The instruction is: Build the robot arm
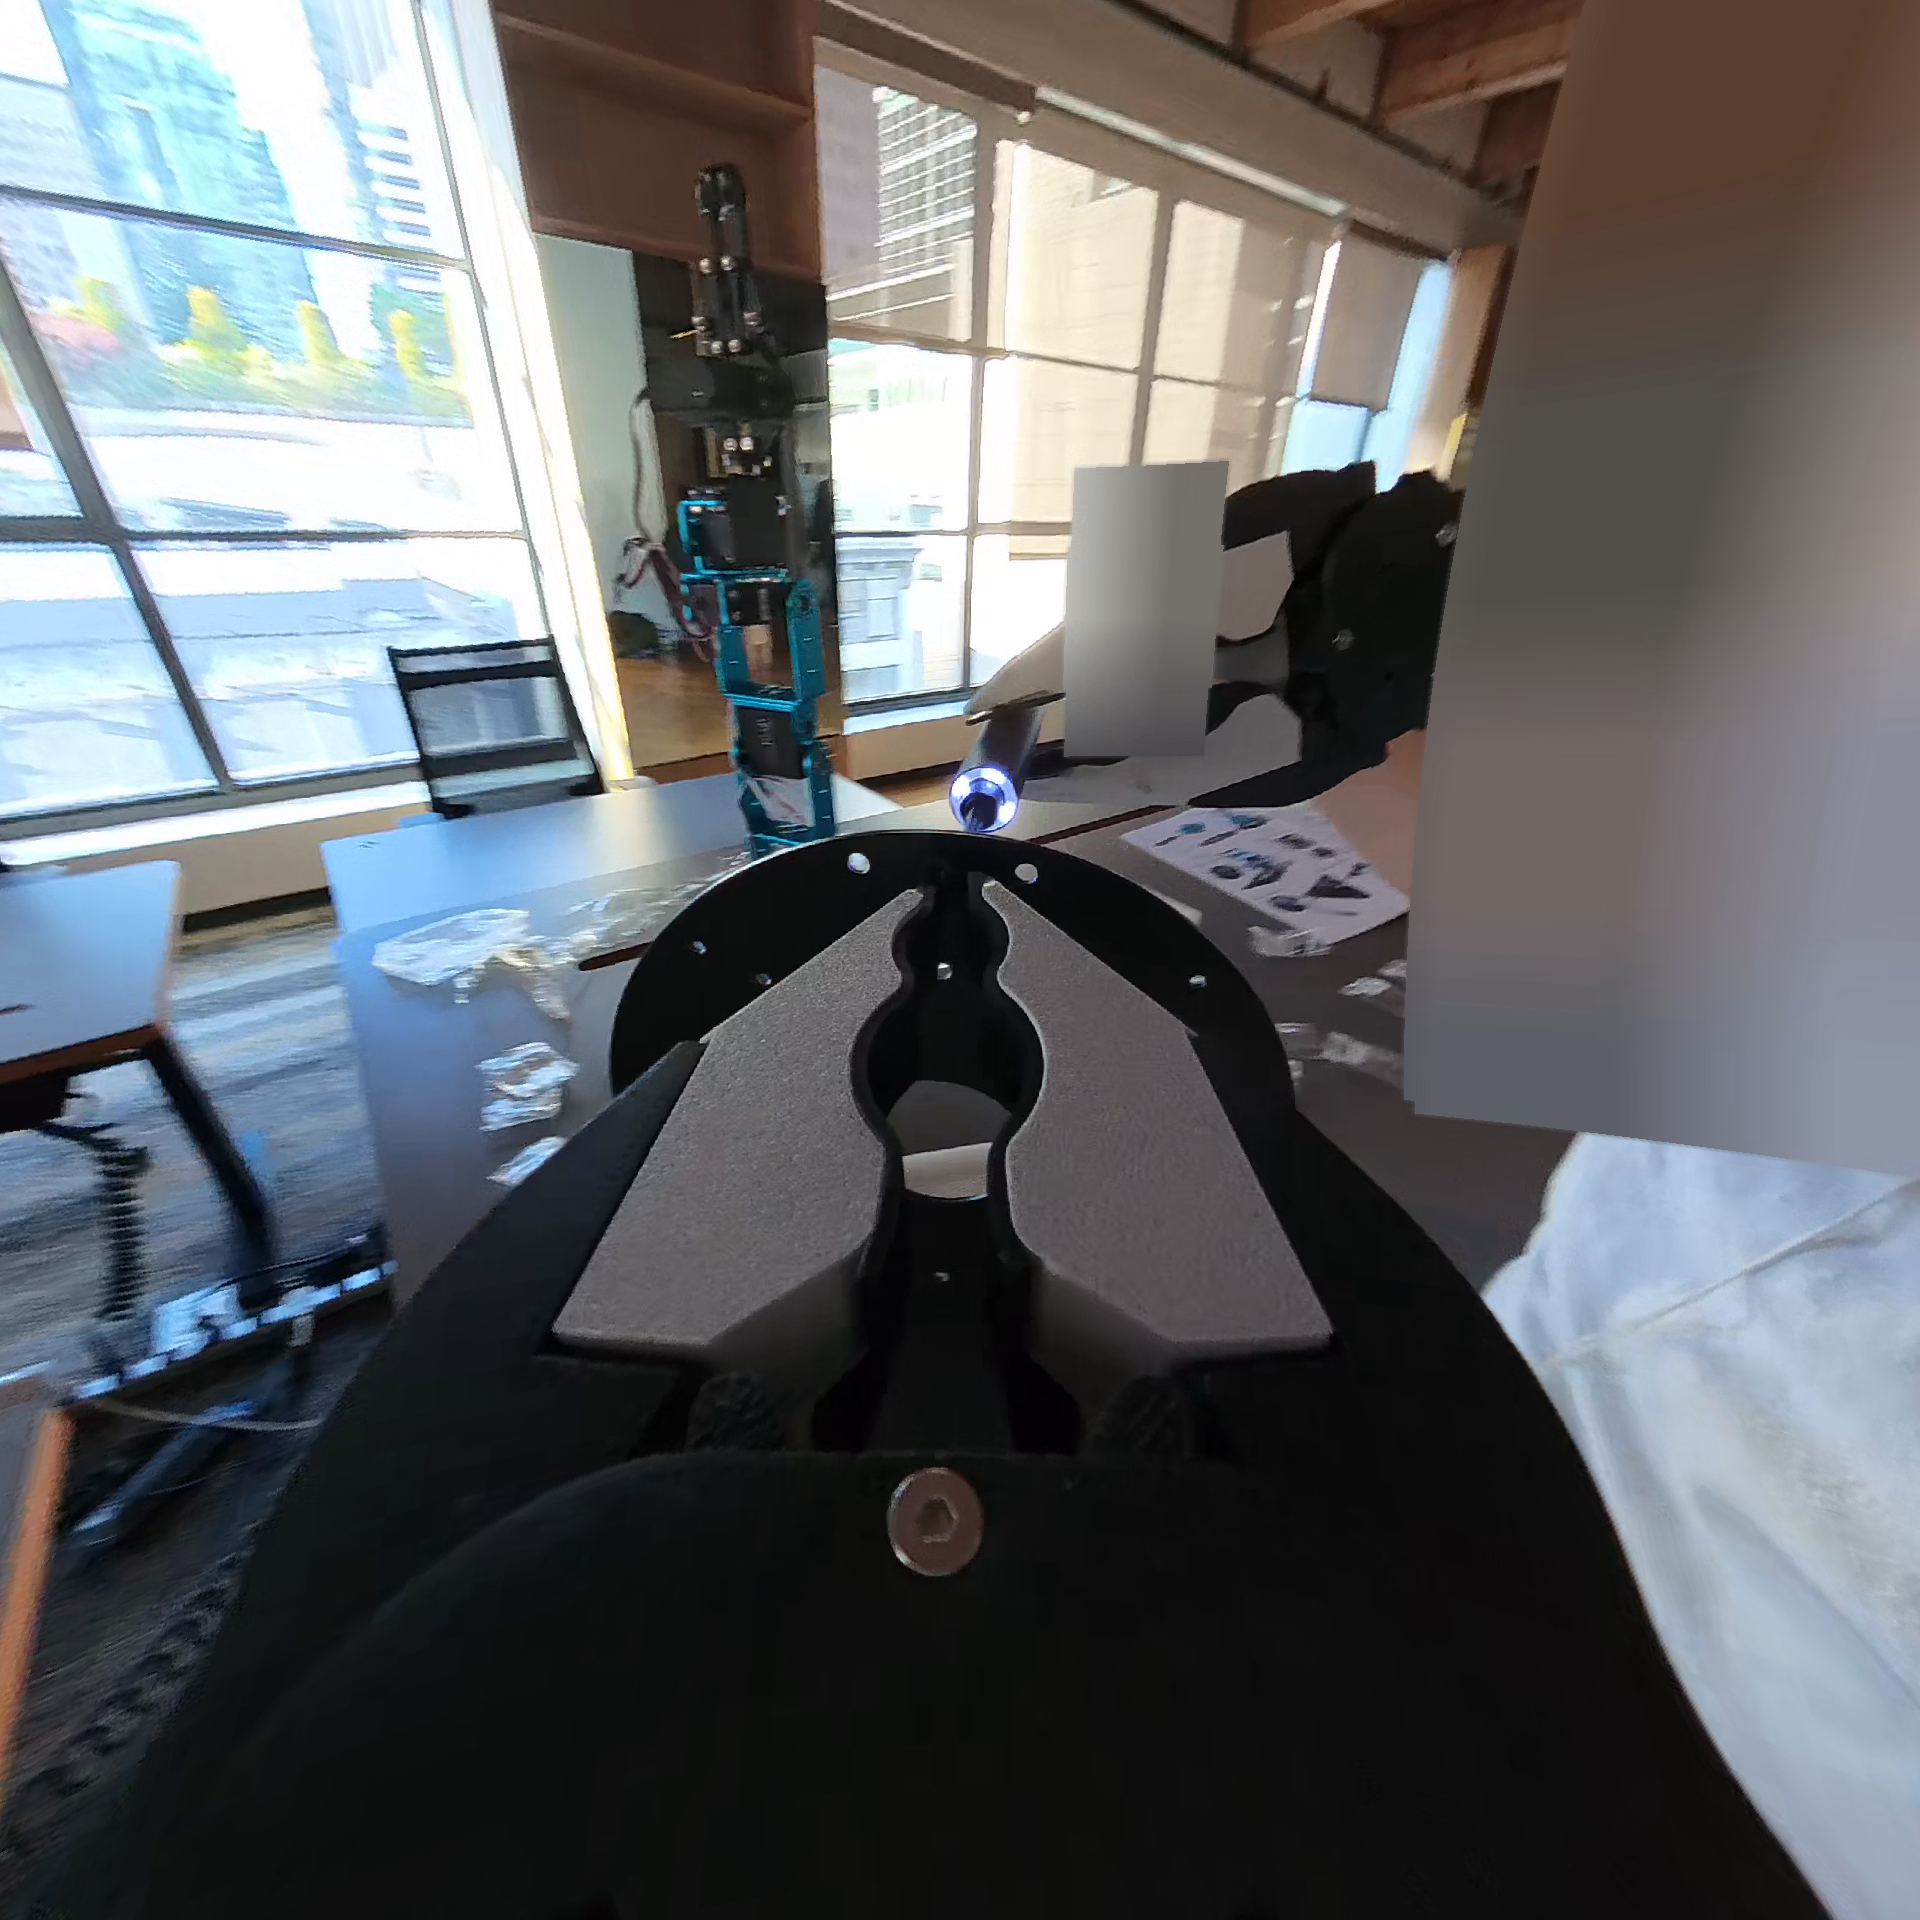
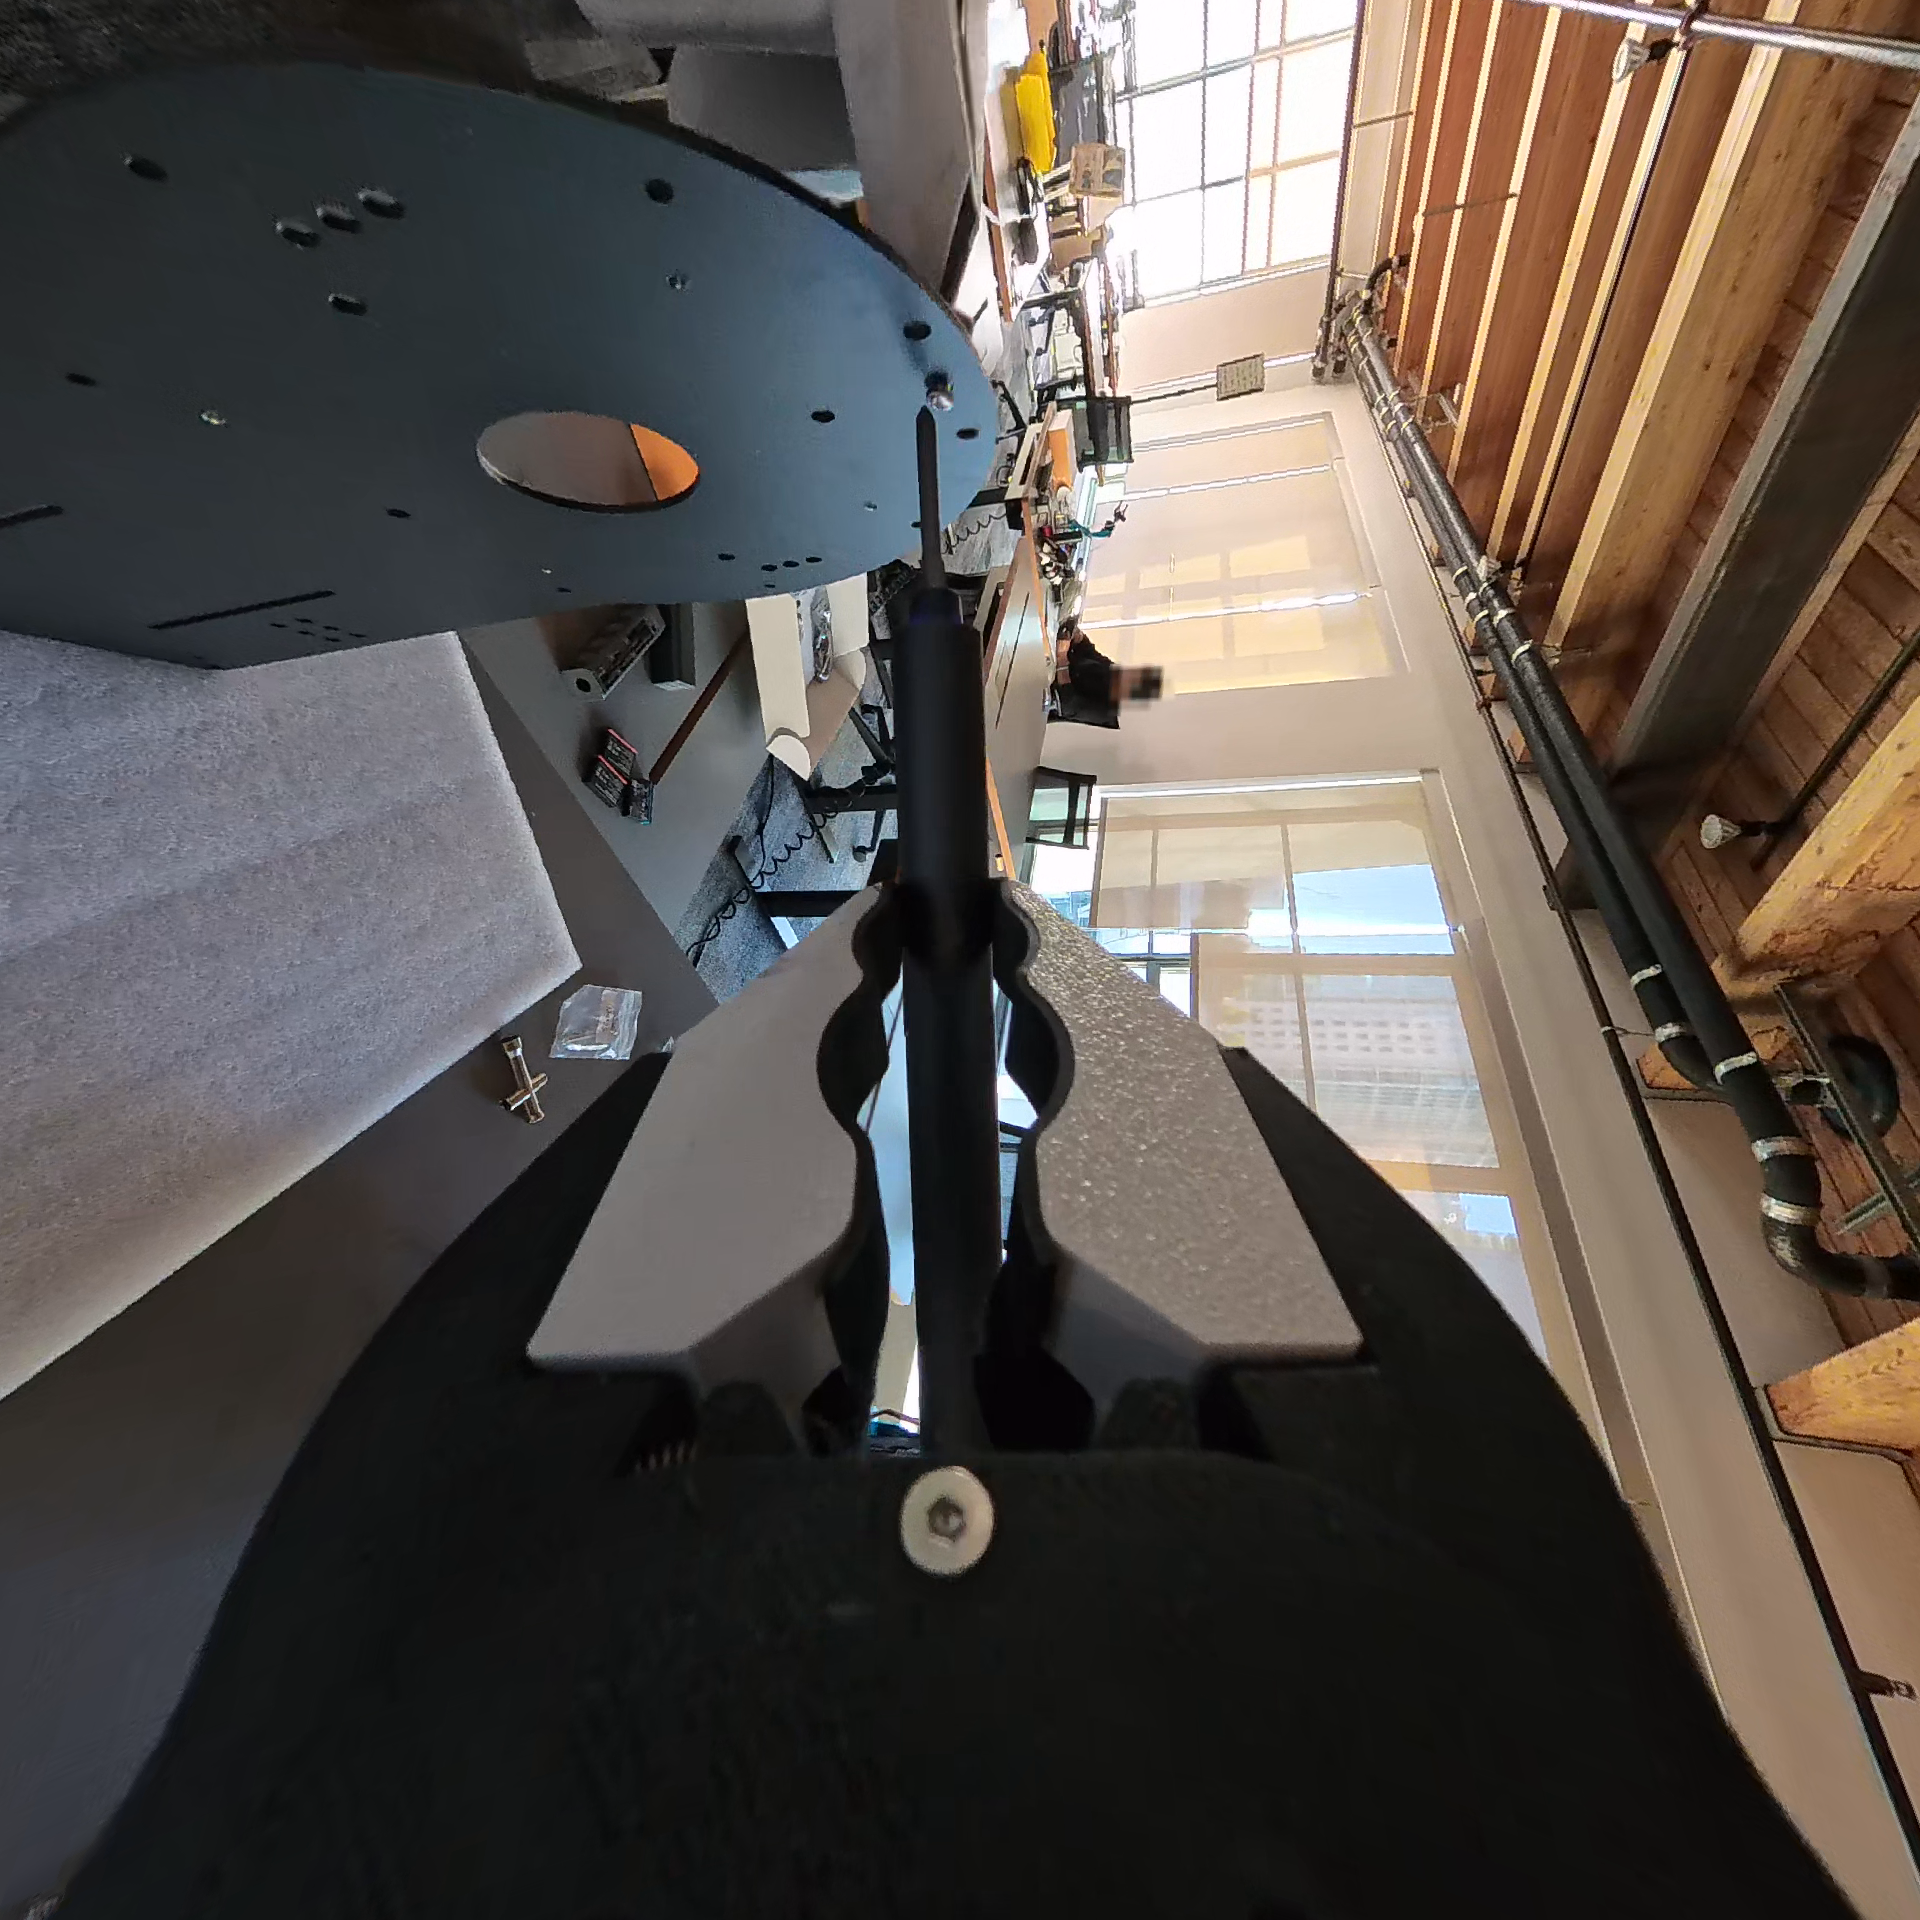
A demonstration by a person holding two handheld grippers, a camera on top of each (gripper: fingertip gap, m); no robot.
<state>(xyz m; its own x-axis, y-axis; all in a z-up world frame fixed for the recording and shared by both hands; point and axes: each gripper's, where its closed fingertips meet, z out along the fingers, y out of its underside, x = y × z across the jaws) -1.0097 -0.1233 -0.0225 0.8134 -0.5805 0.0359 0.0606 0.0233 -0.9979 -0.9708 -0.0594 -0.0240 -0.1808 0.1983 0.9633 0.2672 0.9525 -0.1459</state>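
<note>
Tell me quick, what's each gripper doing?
Left gripper: shut on the black round plate.
Right gripper: shut on the electric screwdriver, its bit at a screw near the plate's rim.

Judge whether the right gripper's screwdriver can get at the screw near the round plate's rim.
Probably yes: the screwdriver, held in the right gripper, has its tip just short of the screw on the black plate, nothing between.

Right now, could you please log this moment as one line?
left tongs: shut on round black perforated plate | right tongs: shut on slim black screwdriver, tip at plate-edge screw
</note>
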